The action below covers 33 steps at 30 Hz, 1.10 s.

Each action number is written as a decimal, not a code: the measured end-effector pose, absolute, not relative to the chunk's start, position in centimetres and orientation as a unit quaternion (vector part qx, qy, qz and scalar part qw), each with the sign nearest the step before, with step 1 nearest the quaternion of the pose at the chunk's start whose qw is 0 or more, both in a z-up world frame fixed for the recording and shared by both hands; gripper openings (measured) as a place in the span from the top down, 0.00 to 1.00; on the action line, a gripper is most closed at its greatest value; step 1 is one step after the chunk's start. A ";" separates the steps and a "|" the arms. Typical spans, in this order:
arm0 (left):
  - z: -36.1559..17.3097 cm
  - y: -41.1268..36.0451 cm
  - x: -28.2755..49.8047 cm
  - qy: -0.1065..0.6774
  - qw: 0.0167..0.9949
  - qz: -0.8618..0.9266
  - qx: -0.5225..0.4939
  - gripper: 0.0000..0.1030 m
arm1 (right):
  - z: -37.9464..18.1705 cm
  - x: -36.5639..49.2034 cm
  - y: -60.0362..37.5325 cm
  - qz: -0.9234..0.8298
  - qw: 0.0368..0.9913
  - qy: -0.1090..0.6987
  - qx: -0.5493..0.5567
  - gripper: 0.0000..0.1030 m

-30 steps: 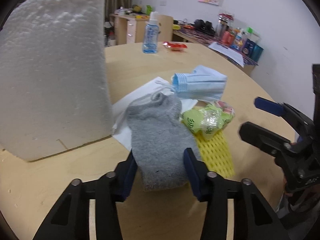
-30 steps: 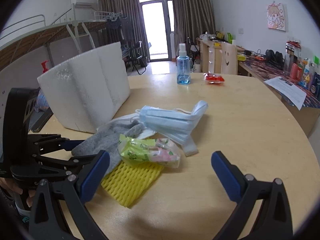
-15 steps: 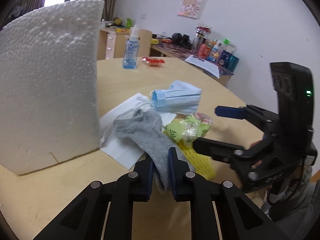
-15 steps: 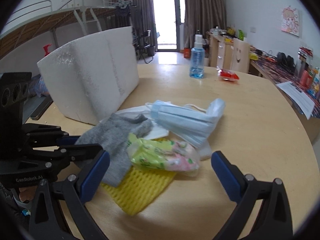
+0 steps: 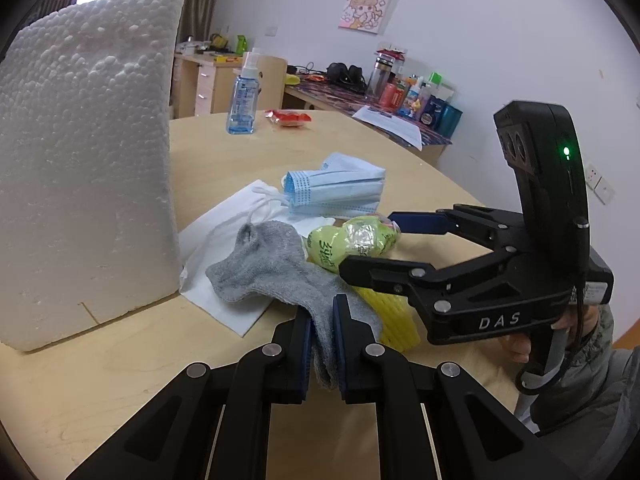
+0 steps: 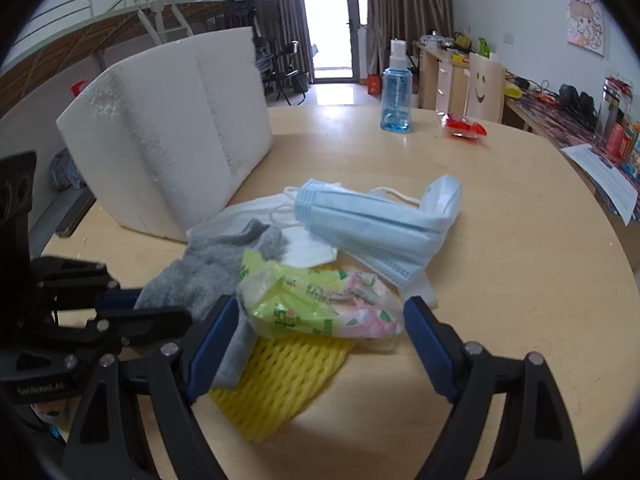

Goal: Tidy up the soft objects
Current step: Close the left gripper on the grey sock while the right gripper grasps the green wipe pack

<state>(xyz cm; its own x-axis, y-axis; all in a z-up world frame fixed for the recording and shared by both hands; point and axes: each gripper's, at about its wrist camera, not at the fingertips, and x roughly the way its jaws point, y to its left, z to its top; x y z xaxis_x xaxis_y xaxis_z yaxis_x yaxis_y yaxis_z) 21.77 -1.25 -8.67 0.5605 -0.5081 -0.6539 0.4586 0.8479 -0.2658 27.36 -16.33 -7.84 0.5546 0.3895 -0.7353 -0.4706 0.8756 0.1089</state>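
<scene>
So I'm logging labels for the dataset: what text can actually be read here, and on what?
"DAS": white letters on the right gripper body.
Left gripper body label: too blurred to read.
Tissue pack: green print, unreadable.
Spray bottle label: too small.
Printed sheet: too small.

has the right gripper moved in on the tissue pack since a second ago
Yes. In the right wrist view the right gripper, open, now straddles the tissue pack; earlier the pack lay well ahead of its fingertips, nearer the foam block.

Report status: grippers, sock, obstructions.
Left gripper shut on grey sock. Right gripper open, straddling tissue pack. Sock partly overlaps yellow foam net.
</scene>
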 end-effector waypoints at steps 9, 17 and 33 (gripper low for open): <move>-9.0 -1.1 21.9 0.383 0.882 -0.273 -0.037 0.90 | -8.1 27.6 -15.8 0.245 0.881 0.400 -0.056 0.30; -8.2 -1.1 20.9 0.360 0.890 -0.277 -0.028 0.90 | -7.1 26.4 -16.2 0.255 0.888 0.379 -0.055 0.37; -2.6 -1.2 18.0 0.271 0.924 -0.268 -0.035 0.90 | -1.9 21.7 -20.0 0.228 0.924 0.306 -0.021 0.37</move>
<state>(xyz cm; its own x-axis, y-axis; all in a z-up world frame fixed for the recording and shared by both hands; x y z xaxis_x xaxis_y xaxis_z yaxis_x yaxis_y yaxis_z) 17.99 -1.22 -2.64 0.7089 -0.5147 -0.4823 0.4768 0.8535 -0.2100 21.66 -19.97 -1.87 0.7082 0.4087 -0.5757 -0.4349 0.8949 0.1003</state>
